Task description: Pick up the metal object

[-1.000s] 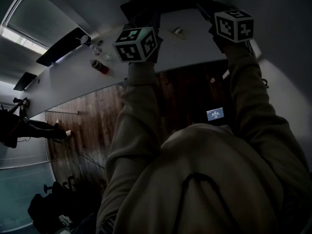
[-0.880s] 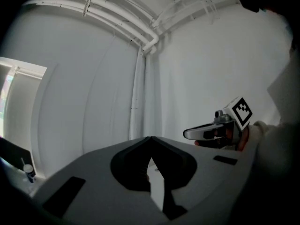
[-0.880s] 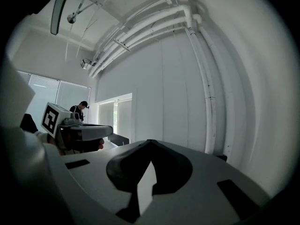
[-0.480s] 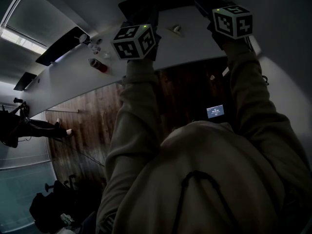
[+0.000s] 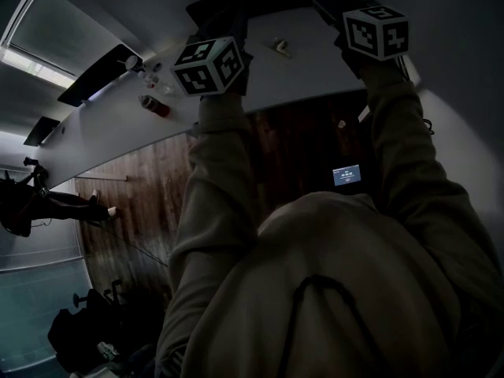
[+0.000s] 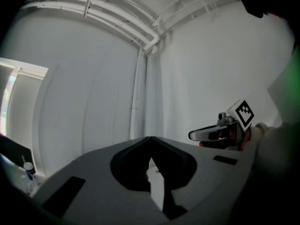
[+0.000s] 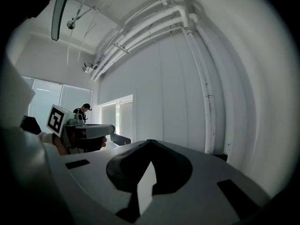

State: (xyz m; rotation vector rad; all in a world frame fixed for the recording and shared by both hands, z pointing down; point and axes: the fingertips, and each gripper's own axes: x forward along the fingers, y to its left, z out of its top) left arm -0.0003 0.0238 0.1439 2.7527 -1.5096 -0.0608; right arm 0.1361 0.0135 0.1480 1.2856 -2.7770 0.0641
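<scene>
Little has shifted since a second ago. In the head view the marker cube (image 5: pixel 209 65) on the left gripper (image 6: pixel 150 139) sits slightly further up and left. The red can (image 5: pixel 155 105) and the metal object (image 5: pixel 279 47) have drifted the same way with it. The right gripper (image 7: pixel 149 143) shows its cube a touch higher in that view.

Both arms, in tan sleeves (image 5: pixel 228 172), reach forward over the near edge of the white table (image 5: pixel 315 69). The grippers are side by side, well apart, aimed level toward a pale wall with pipes (image 7: pixel 206 78).

Left gripper: in its own view the finger tips meet at a point, with nothing between them. The right gripper shows off to the right side of that view.

Right gripper: its fingers are likewise together and empty. The left gripper shows off to the left side of its view.

The metal object is a small pale piece lying on the tabletop, between the two cubes as the head view has it and beyond them. It is too small for me to make out its shape. Neither gripper touches it.

The red can lies on its side further left on the table, near a few small containers (image 5: pixel 138 65). A dark wooden floor (image 5: pixel 142 187) shows below the table edge.
</scene>
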